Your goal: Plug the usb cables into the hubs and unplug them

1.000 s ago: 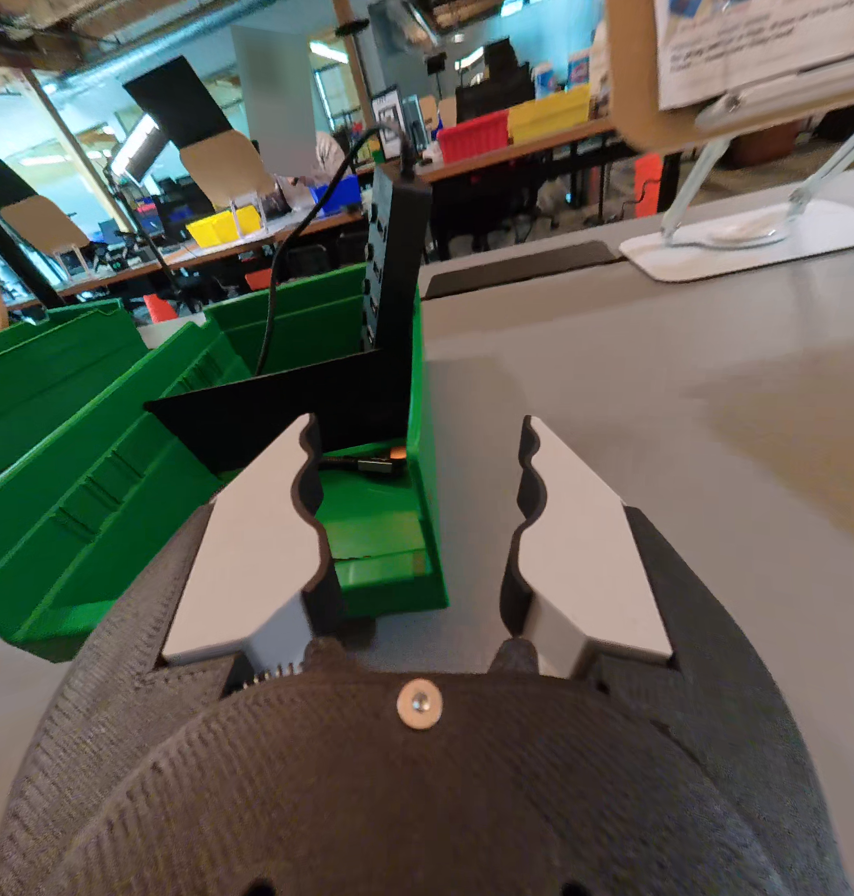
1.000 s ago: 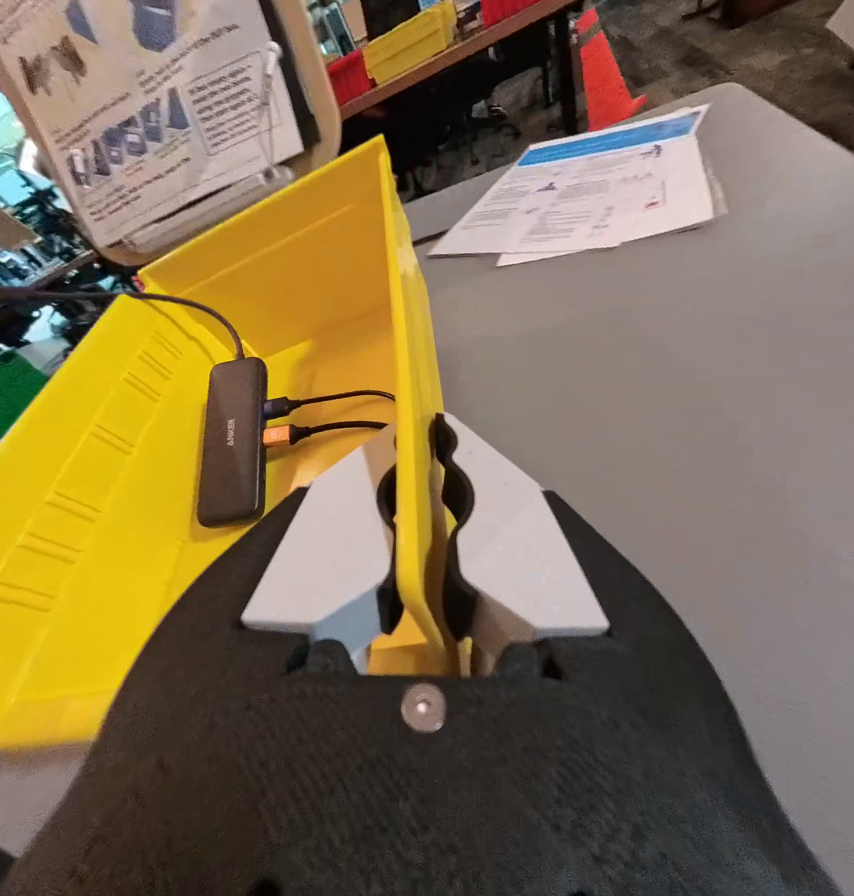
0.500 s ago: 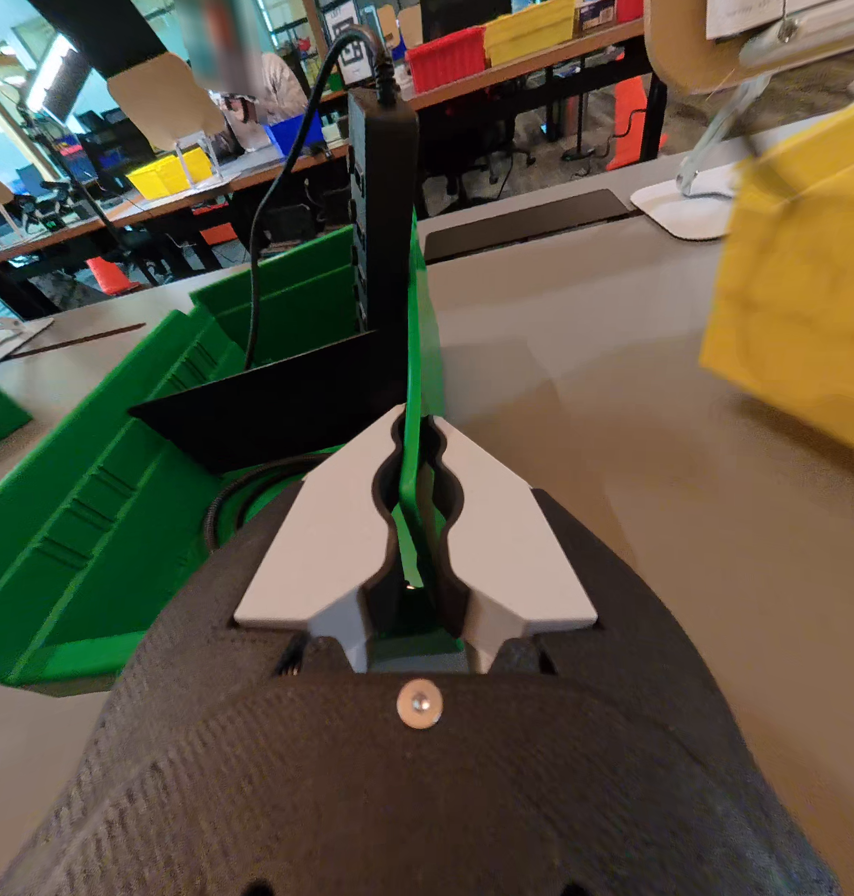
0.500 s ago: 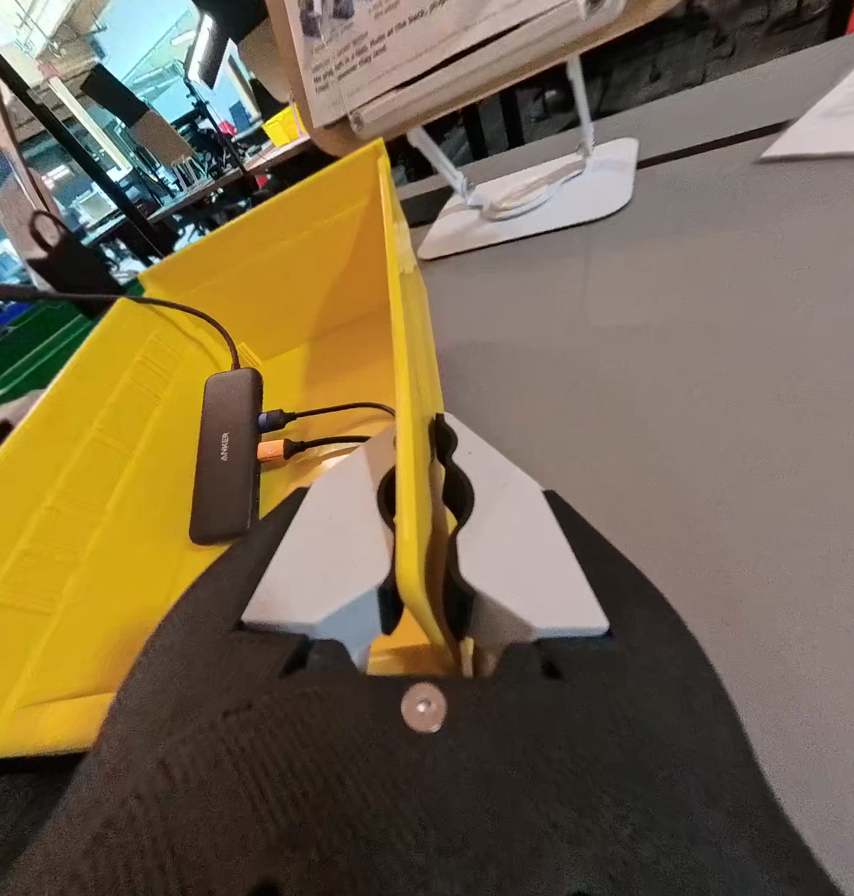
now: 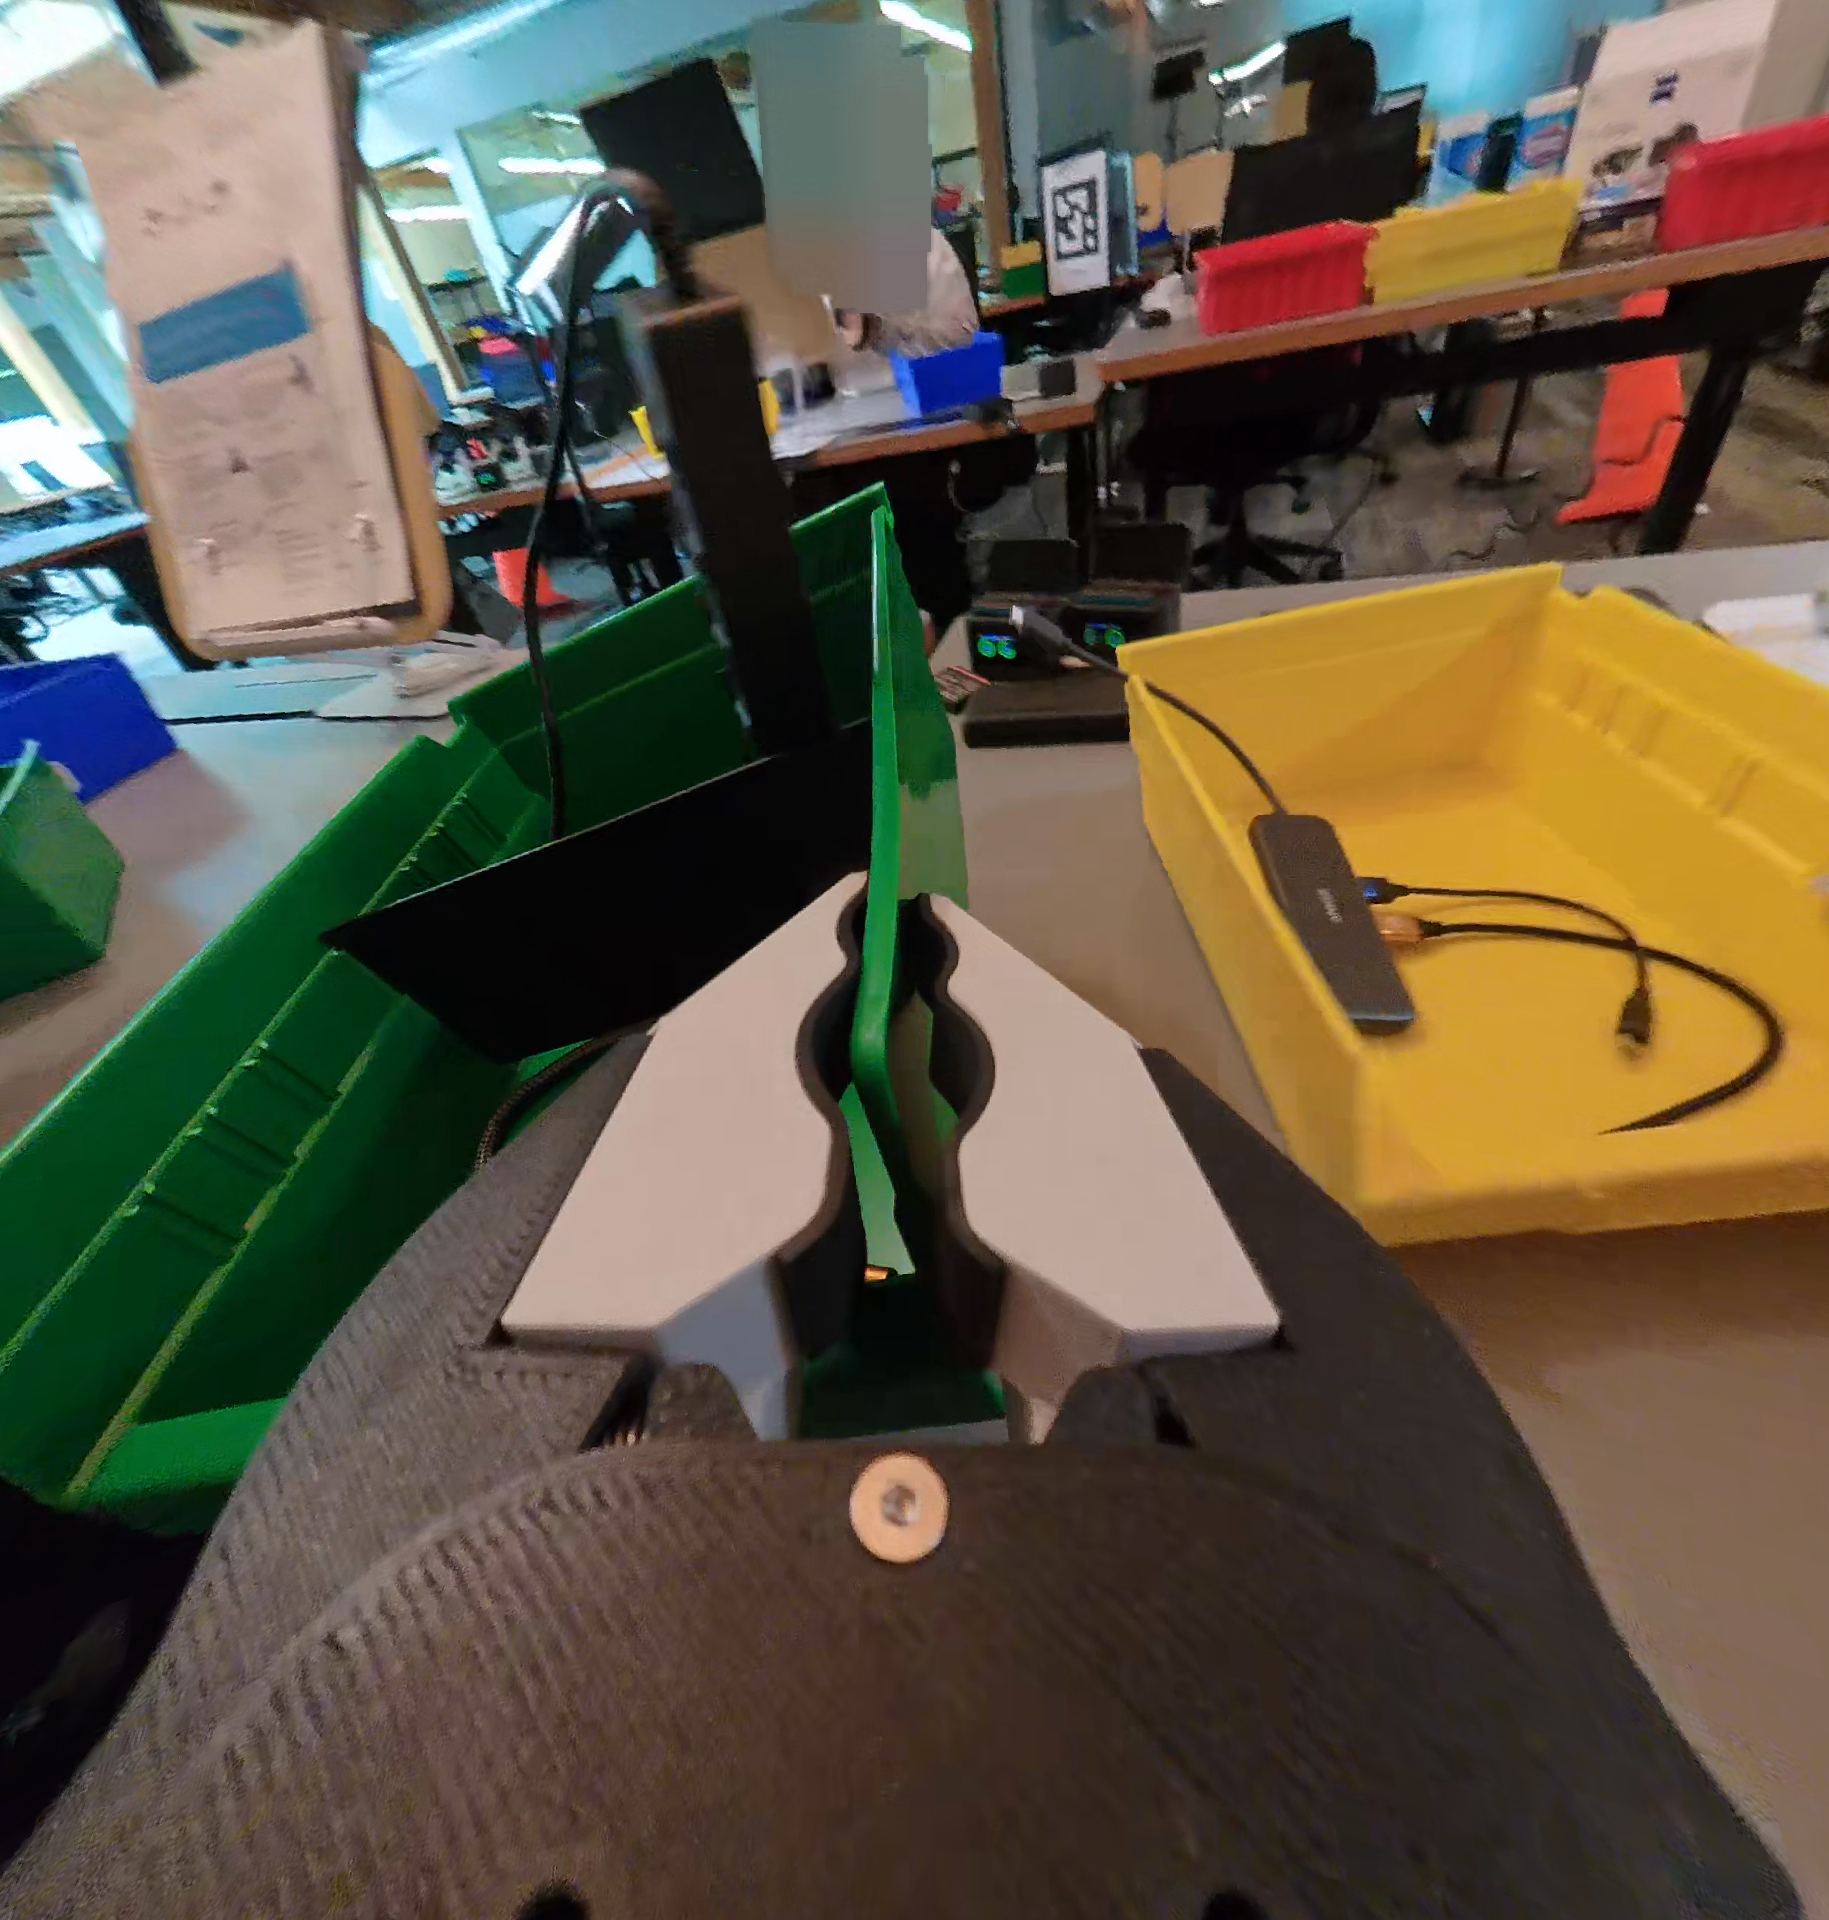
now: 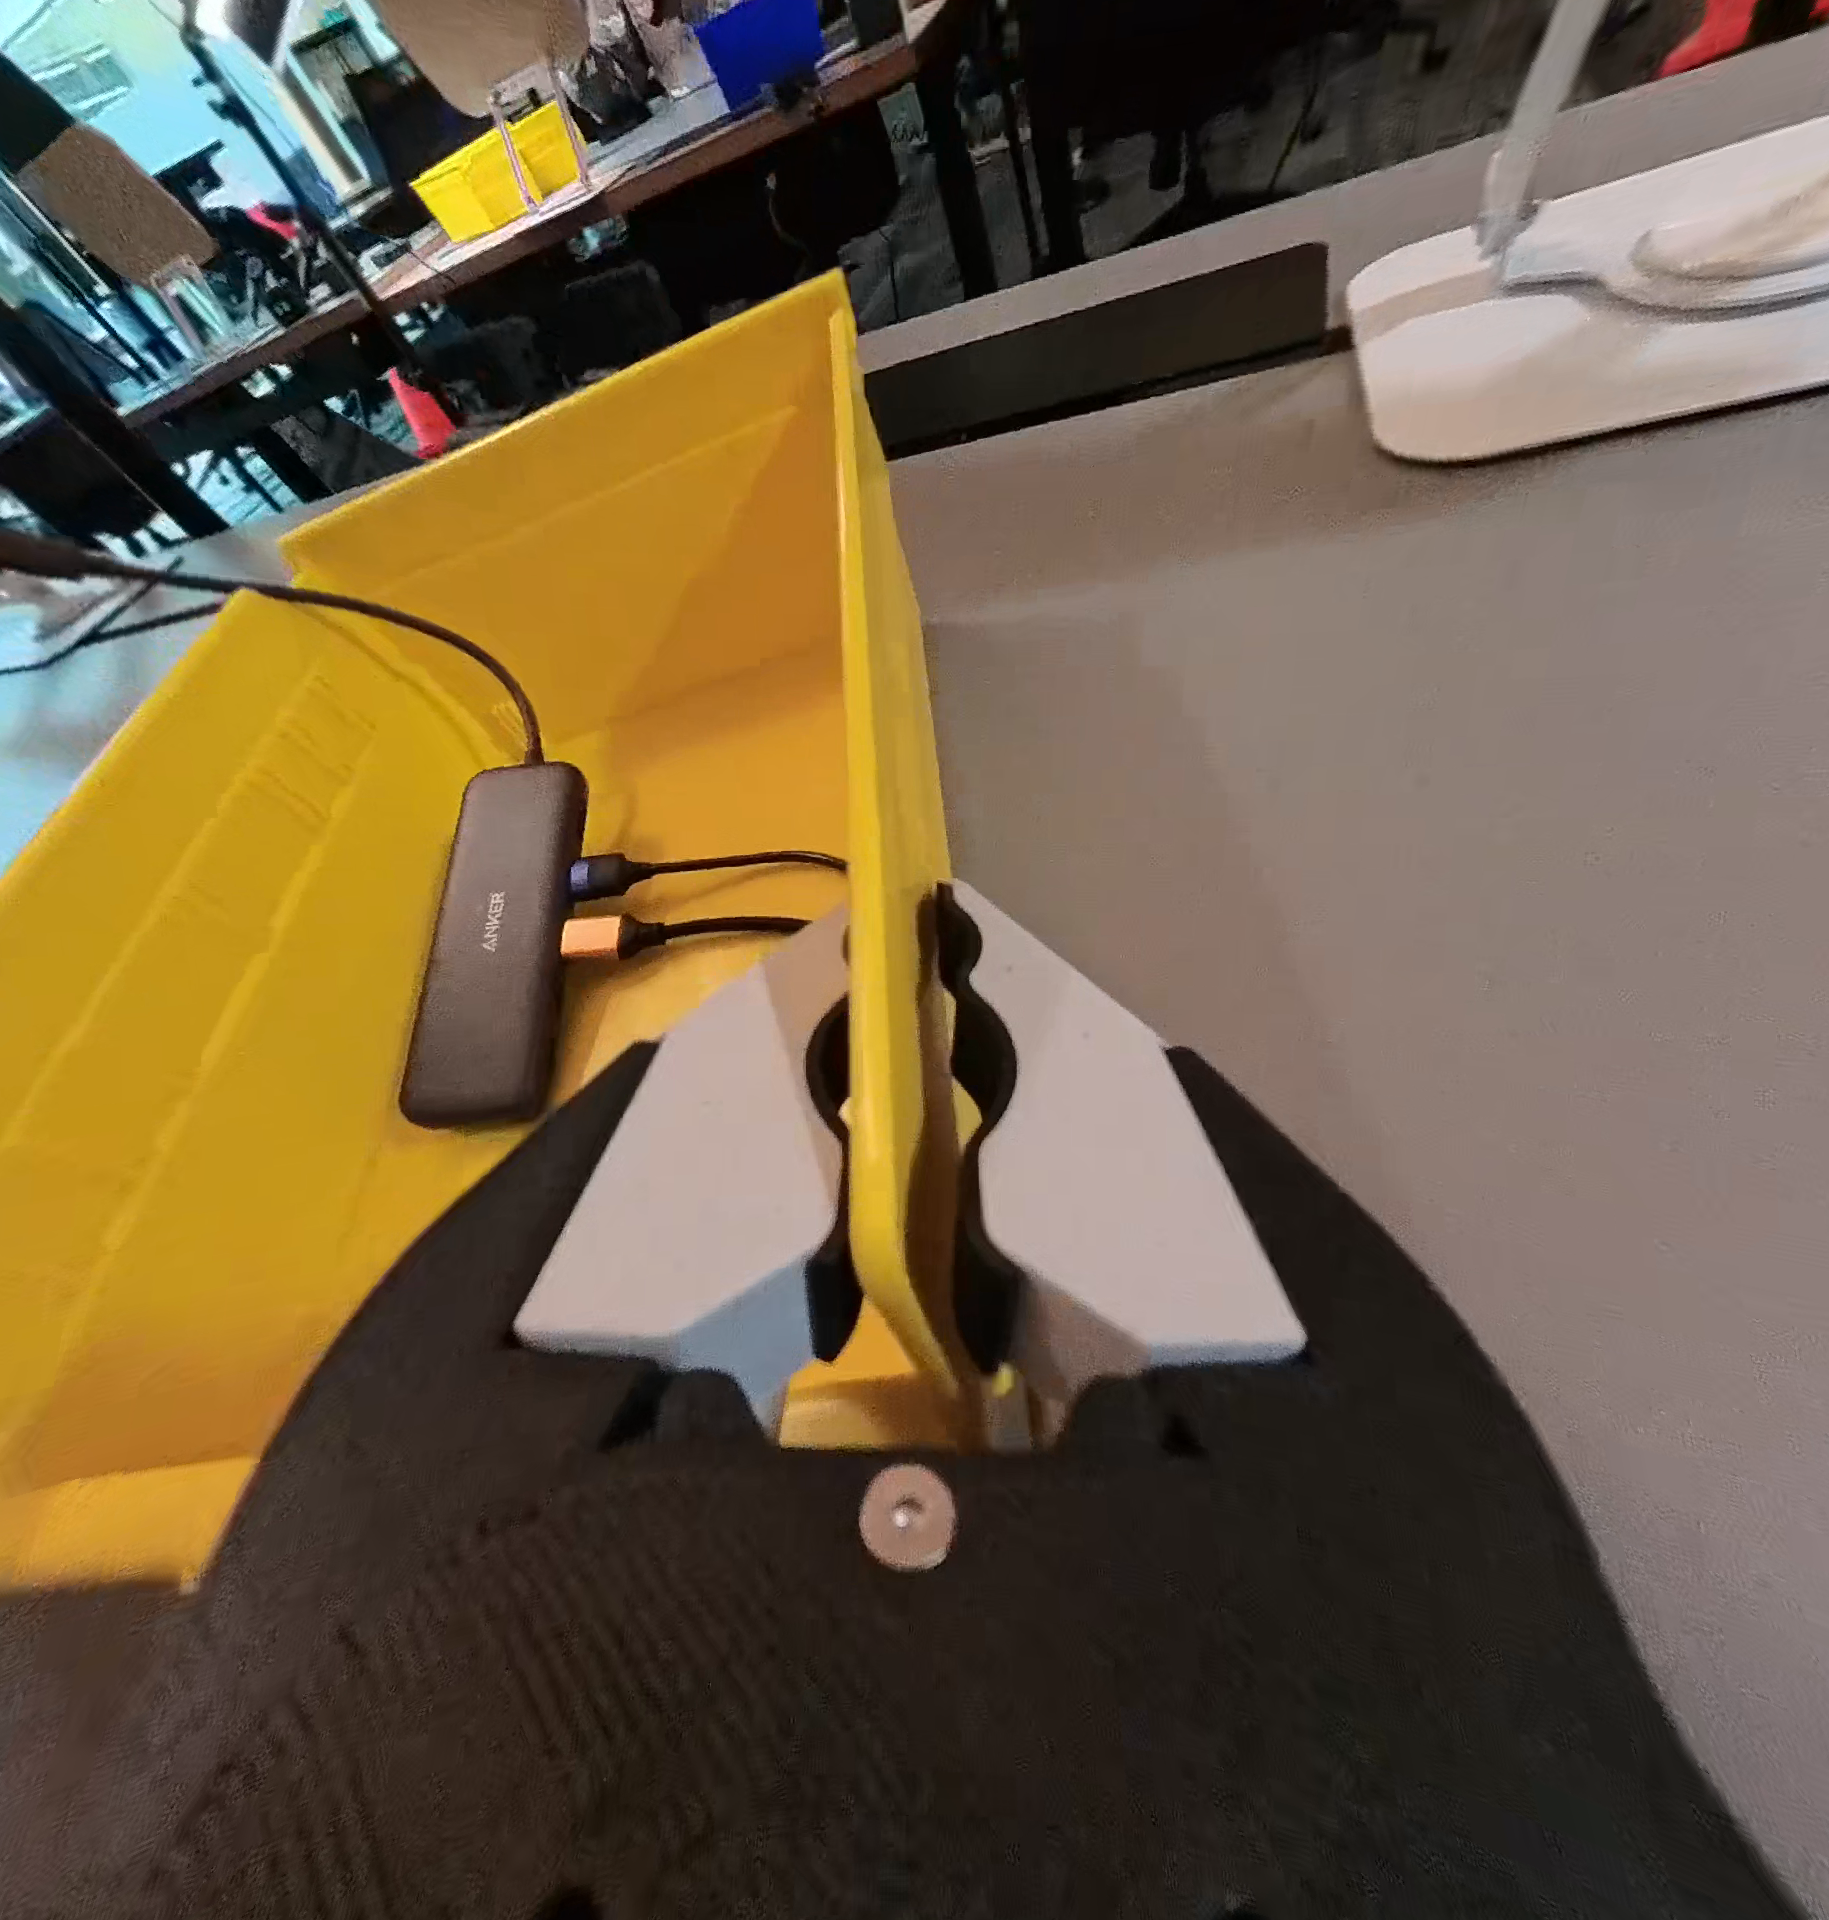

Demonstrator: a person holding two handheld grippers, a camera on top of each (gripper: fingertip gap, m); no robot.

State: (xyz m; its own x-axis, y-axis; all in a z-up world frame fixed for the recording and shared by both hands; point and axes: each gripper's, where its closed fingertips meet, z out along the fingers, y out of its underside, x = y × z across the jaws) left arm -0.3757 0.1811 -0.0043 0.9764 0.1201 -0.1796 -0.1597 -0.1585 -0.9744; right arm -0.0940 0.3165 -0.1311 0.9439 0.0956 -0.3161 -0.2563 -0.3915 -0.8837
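L gripper [image 5: 894, 1029]: clamped on green bin [image 5: 266, 1060] side wall. R gripper [image 6: 915, 1049]: clamped on yellow bin [image 6: 619, 582] side wall. USB hub [image 6: 499, 951] on yellow bin floor, two USB cables [image 6: 728, 894] plugged in (blue, orange plugs). Risk: tilting bin slides hub, cables snag. Obstacles: black tall hub [image 5: 738, 540] w/ black divider [image 5: 598, 935] in green bin; white stand base [image 6: 1616, 343] nearby.

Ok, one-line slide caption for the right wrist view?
Right gripper clamps the yellow bin wall; inside, a dark hub has two cables plugged in.
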